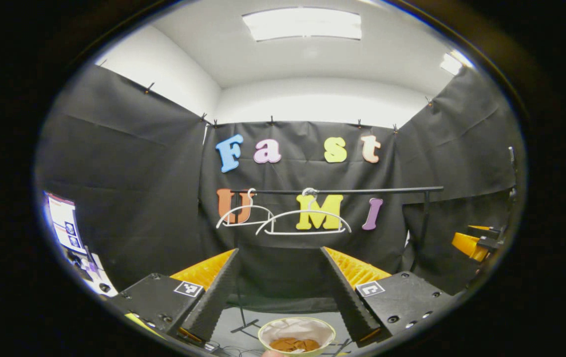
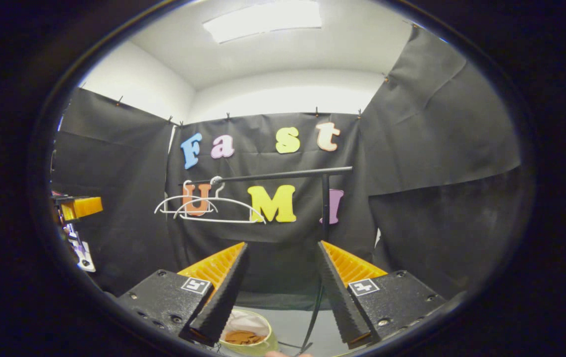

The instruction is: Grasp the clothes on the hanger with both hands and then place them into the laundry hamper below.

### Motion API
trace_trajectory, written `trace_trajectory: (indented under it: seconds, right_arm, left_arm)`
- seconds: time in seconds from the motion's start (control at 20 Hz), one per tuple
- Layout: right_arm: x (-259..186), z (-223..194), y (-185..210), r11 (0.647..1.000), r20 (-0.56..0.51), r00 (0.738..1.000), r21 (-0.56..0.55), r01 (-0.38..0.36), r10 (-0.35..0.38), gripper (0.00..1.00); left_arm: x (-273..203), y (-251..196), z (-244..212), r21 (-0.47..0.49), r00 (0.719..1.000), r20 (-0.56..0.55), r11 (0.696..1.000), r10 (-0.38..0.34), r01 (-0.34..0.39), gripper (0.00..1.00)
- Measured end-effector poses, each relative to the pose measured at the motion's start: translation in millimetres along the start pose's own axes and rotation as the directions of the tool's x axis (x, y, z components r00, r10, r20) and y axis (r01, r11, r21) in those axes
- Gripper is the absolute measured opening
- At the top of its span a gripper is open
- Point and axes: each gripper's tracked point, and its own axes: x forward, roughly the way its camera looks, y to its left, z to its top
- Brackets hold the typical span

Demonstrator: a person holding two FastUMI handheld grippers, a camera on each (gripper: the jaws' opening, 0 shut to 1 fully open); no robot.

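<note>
Already the brown clothes (image 1: 294,344) lay bunched inside the laundry hamper (image 1: 268,331) on the floor below the rail (image 1: 362,190), where two white hangers (image 1: 303,220) hung bare. Both tools were raised well above the hamper: the left hand-held gripper (image 1: 279,287) stood with fingers spread and empty, and the right hand-held gripper (image 2: 280,290) likewise. Little seemed left to go wrong, though a careless swing could catch a hanger and knock it off the rail.
</note>
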Motion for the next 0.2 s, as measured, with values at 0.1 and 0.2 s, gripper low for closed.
trace_trajectory:
  seconds: [0.1, 0.2]
  right_arm:
    - [-2, 2, 0, 1.0, 0.01, 1.0, -0.004, 0.014, -0.014, 0.86]
    - [-3, 14, 3, 1.0, 0.036, 0.999, -0.003, 0.017, -0.017, 0.92]
  left_arm:
    - [3, 3, 7, 0.013, 1.0, 0.022, 1.0, -0.006, 0.006, 1.0]
    - [6, 7, 20, 0.027, 0.998, 0.061, 1.0, -0.017, 0.015, 1.0]
